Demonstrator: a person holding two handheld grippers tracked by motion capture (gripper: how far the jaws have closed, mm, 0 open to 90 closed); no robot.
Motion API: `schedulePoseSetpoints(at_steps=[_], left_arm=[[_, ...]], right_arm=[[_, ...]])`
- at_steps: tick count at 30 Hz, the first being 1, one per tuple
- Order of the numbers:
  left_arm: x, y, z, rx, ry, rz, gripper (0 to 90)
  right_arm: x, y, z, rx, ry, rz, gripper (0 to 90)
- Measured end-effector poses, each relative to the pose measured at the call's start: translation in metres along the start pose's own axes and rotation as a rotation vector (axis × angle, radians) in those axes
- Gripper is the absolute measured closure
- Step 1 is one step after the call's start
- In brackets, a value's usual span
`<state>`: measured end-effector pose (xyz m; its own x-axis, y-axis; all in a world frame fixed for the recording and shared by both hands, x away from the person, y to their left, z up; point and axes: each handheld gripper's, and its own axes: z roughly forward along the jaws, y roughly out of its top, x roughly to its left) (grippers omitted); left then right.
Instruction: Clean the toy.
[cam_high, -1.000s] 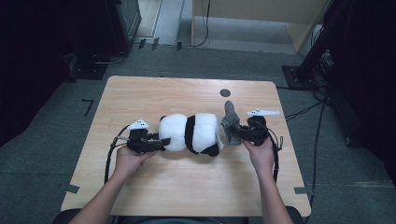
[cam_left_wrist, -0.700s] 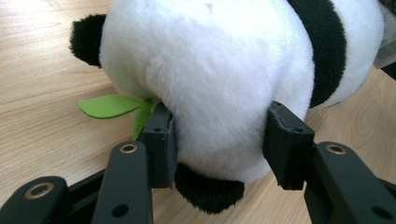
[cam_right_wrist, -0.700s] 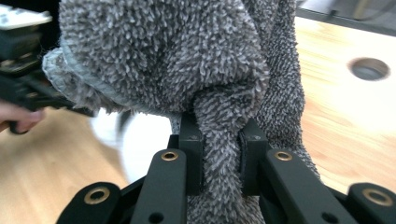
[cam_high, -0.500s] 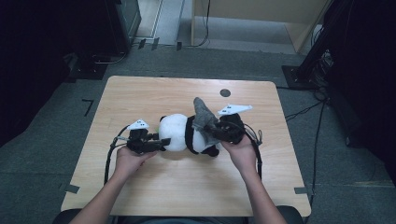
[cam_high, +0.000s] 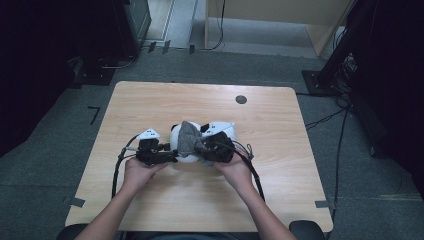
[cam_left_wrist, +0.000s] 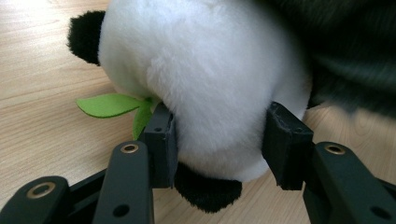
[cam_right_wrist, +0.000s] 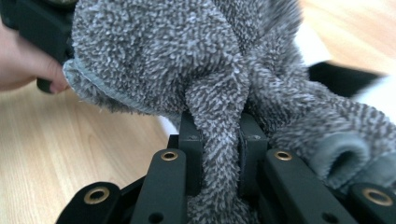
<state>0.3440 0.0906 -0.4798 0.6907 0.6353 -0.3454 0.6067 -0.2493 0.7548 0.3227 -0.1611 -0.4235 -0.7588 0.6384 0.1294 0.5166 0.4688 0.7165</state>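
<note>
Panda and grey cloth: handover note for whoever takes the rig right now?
Left gripper: shut on the plush panda, pinning it on the wooden table.
Right gripper: shut on a fold of the grey cloth, which lies over the panda's middle in the high view.
Done: cloth brought onto the toy.
Left, as it looks: work the cloth over the plush, then let go of both.

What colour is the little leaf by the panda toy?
Bright green. The leaf pokes out beside the panda toy, clearest in the left gripper view.
</note>
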Motion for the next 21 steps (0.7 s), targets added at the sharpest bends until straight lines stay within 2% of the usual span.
schedulePoseSetpoints(at_steps=[2, 5, 10, 12, 15, 17, 21], left_arm=[[0.001, 0.000, 0.000, 0.007, 0.001, 0.003, 51.5], [0.001, 0.000, 0.000, 0.014, 0.002, 0.002, 51.7], [0.001, 0.001, 0.000, 0.016, -0.001, -0.008, 52.0], [0.002, 0.001, 0.000, 0.017, -0.002, -0.007, 52.1], [0.002, 0.001, 0.000, 0.018, -0.002, -0.007, 52.1], [0.003, 0.001, 0.000, 0.017, -0.001, -0.006, 52.2], [0.003, 0.001, 0.000, 0.019, 0.006, 0.007, 52.4]], right_arm=[[0.003, -0.004, 0.006, 0.009, 0.016, -0.001, 78.0], [0.011, -0.011, 0.014, 0.042, 0.023, -0.032, 78.1], [0.018, -0.024, 0.024, 0.109, 0.017, -0.083, 78.6], [0.019, -0.030, 0.030, 0.147, 0.009, -0.100, 78.7], [0.021, -0.040, 0.041, 0.234, -0.014, -0.127, 78.6], [0.020, -0.045, 0.046, 0.271, -0.019, -0.119, 78.6], [0.014, -0.044, 0.042, 0.286, 0.004, -0.093, 78.3]])
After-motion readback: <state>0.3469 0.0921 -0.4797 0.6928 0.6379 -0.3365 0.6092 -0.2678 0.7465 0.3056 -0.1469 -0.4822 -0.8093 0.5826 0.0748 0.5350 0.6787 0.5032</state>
